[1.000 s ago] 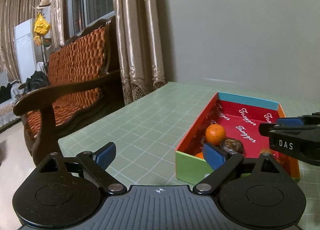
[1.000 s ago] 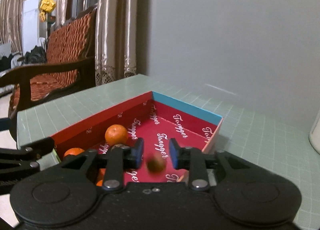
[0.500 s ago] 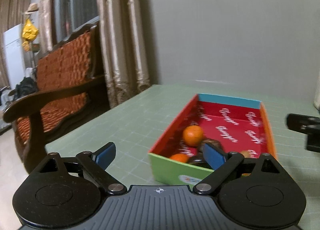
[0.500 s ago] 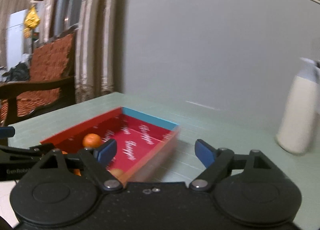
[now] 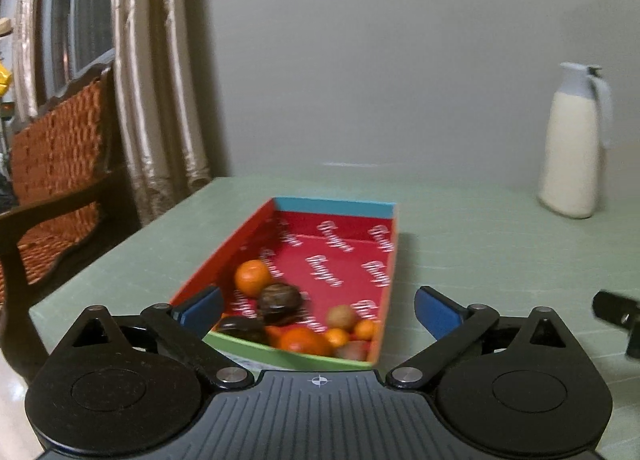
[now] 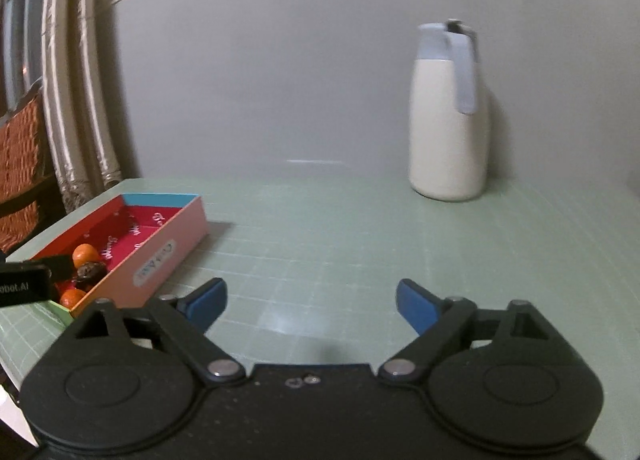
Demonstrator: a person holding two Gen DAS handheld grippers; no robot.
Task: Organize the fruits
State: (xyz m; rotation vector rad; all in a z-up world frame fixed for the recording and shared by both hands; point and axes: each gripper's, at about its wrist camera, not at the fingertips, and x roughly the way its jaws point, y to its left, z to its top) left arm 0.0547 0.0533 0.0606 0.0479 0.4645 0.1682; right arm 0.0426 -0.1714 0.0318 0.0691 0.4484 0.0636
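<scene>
L gripper (image 5: 316, 310) jaws just opened wider, nothing pinched; fruit box (image 5: 384, 252) at 12. R gripper (image 6: 310, 302) jaws just spread, empty; jug (image 6: 448, 116) at 1.

Right gripper (image 6: 311, 302) jaws just opened, dropping brown fruit (image 5: 340, 316) into box (image 5: 383, 280)

you have a cream jug with a grey-blue lid (image 6: 448, 116) at two o'clock on the green table (image 6: 340, 228), curtains (image 5: 160, 100) and an orange-cushioned bench (image 5: 56, 156) at nine.
</scene>
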